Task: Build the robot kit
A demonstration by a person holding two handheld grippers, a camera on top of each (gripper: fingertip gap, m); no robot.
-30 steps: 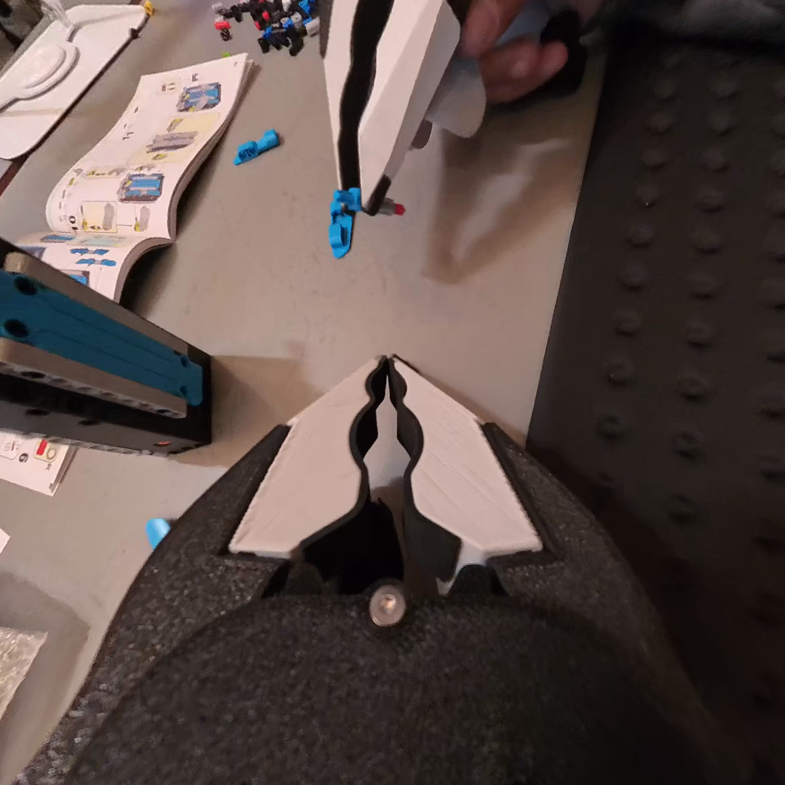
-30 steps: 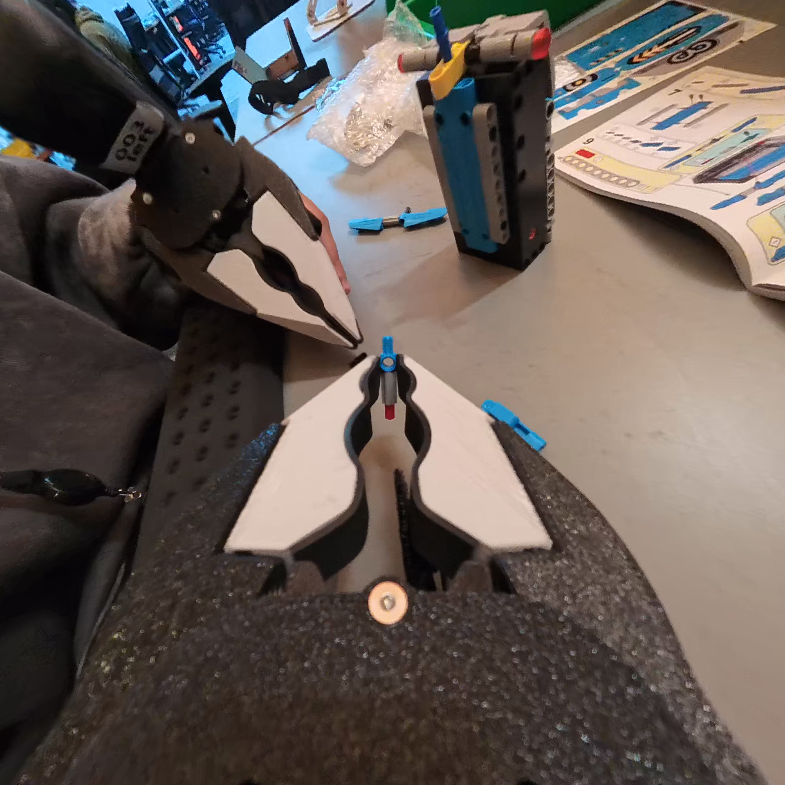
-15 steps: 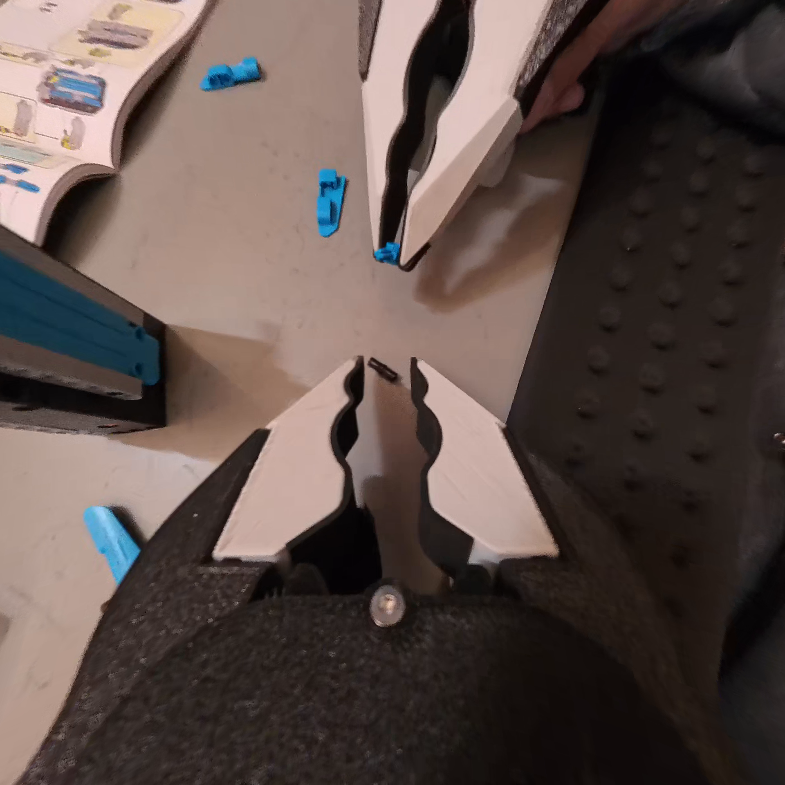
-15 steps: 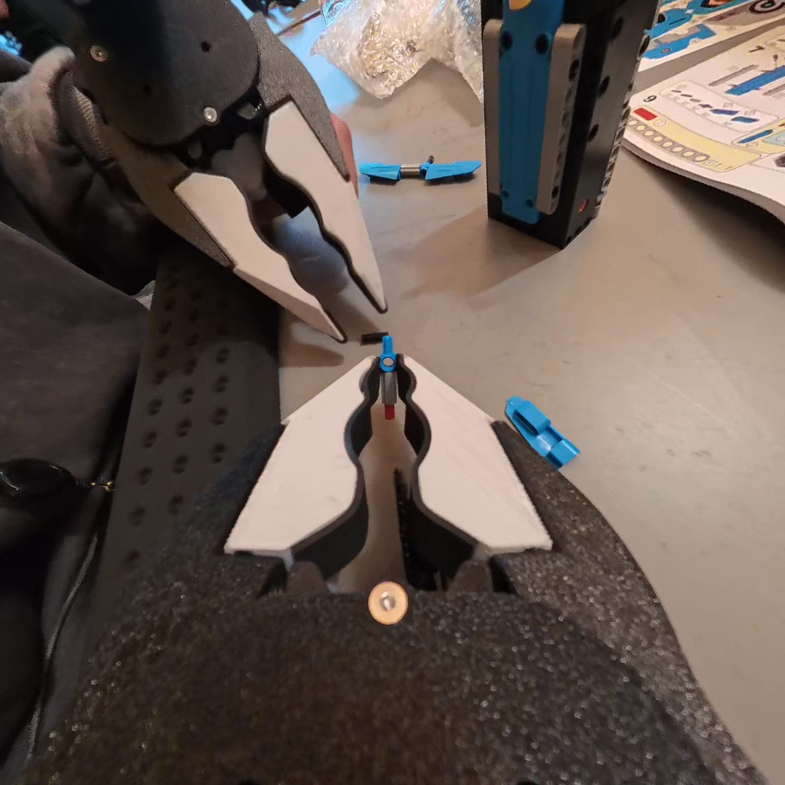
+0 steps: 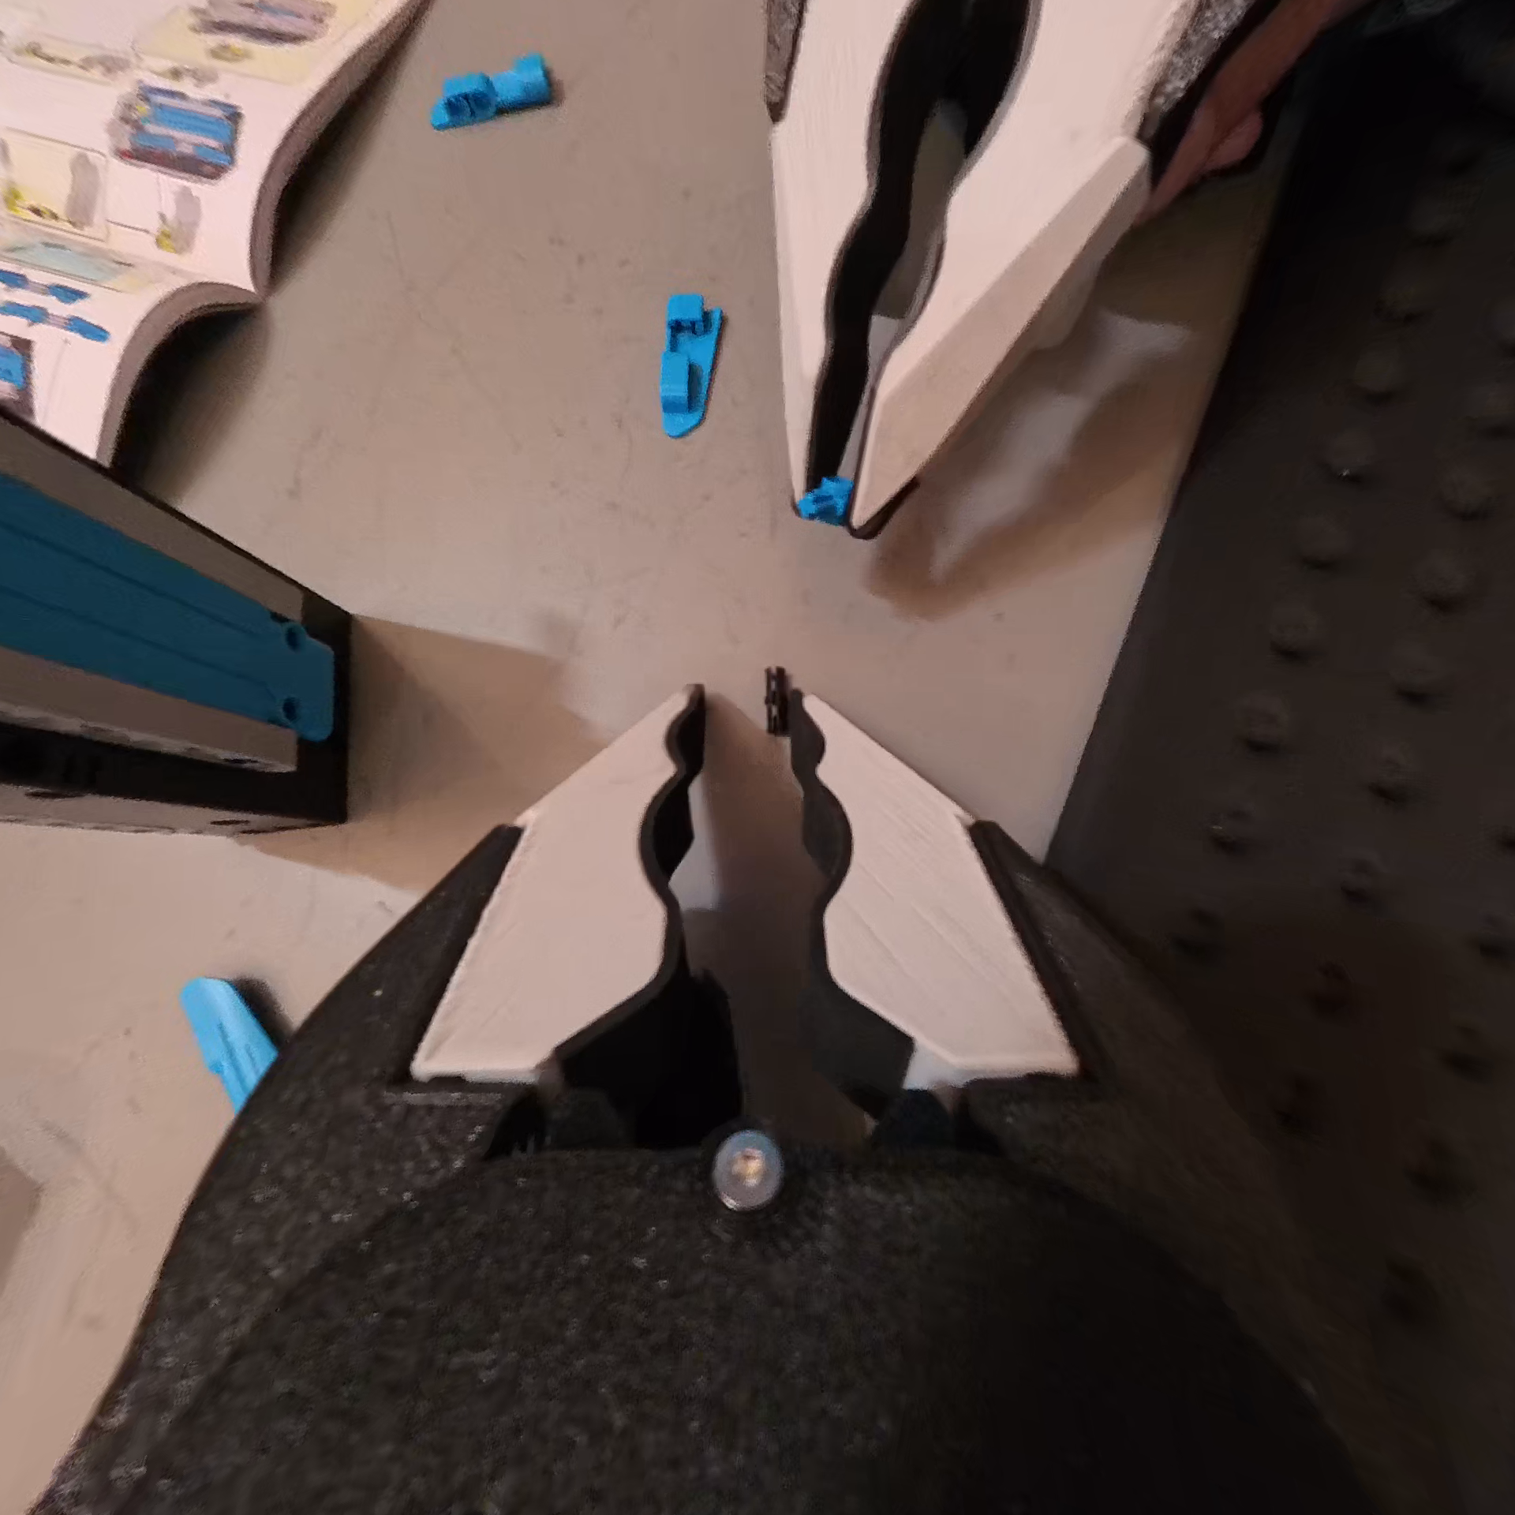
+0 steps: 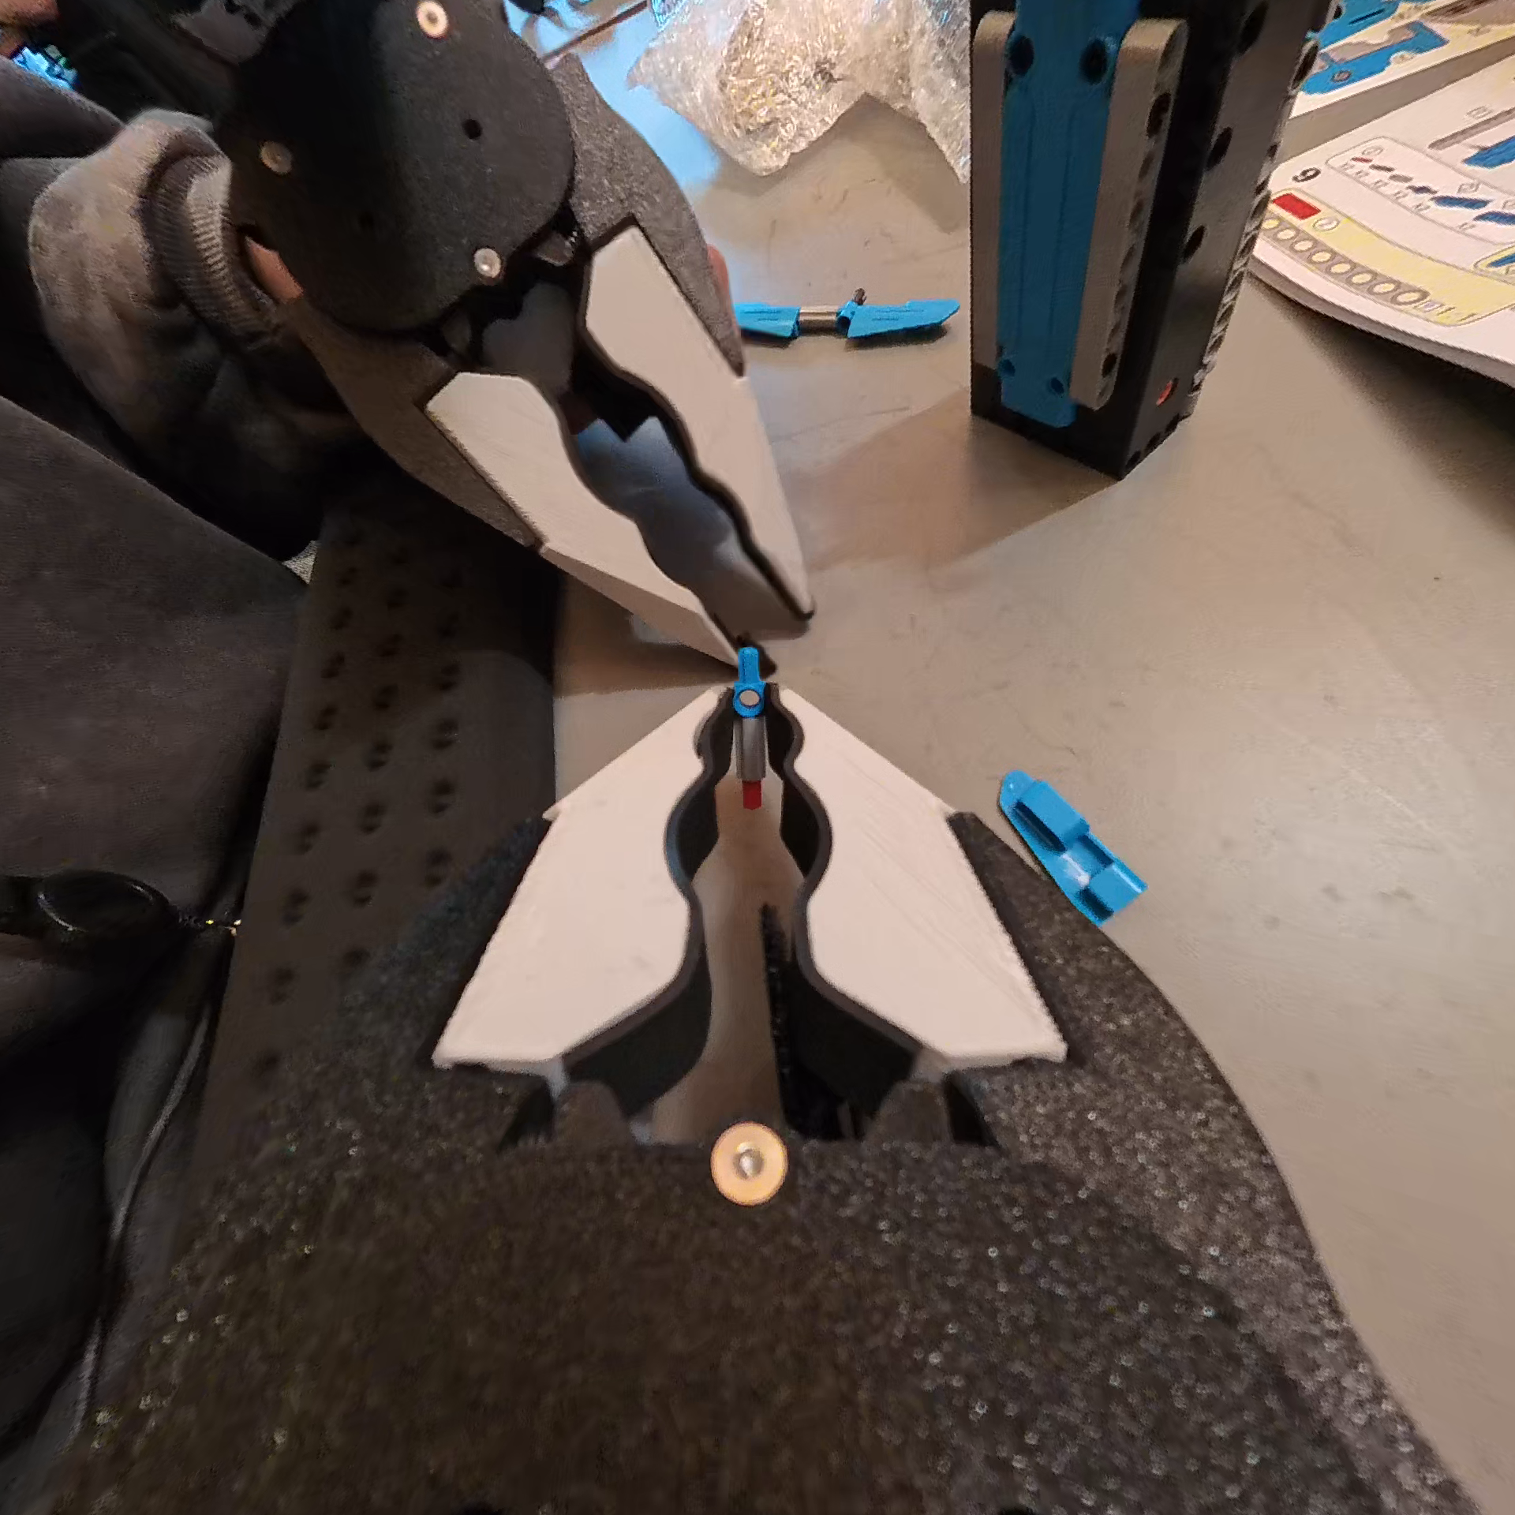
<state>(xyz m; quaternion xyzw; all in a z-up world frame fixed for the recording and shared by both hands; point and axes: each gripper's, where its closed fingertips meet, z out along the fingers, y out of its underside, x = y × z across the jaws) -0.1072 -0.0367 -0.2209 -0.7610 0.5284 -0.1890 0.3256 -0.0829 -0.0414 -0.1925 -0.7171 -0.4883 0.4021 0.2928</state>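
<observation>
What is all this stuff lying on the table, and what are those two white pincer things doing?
small black pin: one, black, on the table at the left hand-held gripper's fingertips
blue-grey-red axle piece: one, clamped between the right gripper's fingers
loose blue wing pieces: three, blue, scattered on the table
joined wing pair: one, blue with a grey middle, beside the block
built block: one, black, grey and blue, standing upright
instruction booklet: one, open, at the table's far edge
plastic bag: one, clear, crumpled, behind the block
studded mat: one, dark, along the table edge
table: one, grey
left hand-held gripper: open, tips around the pin
right hand-held gripper: shut on the axle piece
</observation>
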